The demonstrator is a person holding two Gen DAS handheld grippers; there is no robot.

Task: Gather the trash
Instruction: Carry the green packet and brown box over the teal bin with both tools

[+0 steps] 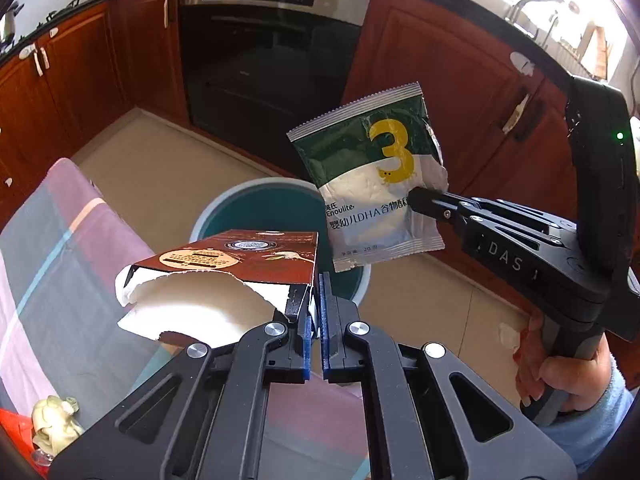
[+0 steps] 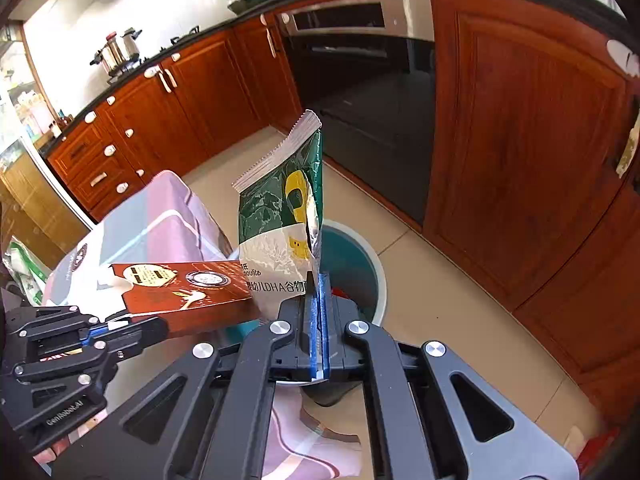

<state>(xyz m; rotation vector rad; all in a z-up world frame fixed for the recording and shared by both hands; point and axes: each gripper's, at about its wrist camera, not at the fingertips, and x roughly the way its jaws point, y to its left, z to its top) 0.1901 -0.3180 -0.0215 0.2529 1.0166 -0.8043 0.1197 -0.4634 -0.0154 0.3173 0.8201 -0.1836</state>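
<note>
Currently mid-carry: left tool [image 1: 316, 312] clamped on torn brown cardboard box [image 1: 224, 268], right tool [image 2: 319, 312] clamped on green-and-white foil sachet [image 2: 284, 224], both held above white-rimmed teal bin [image 1: 272, 204] on the floor. Next, probably: centre over the opening, release both.

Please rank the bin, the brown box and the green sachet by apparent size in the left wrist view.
1. Brown box and green sachet: similar, and the box is nearer the camera, so unranked.
2. Bin: smallest showing, though partly hidden and farther away.
</note>
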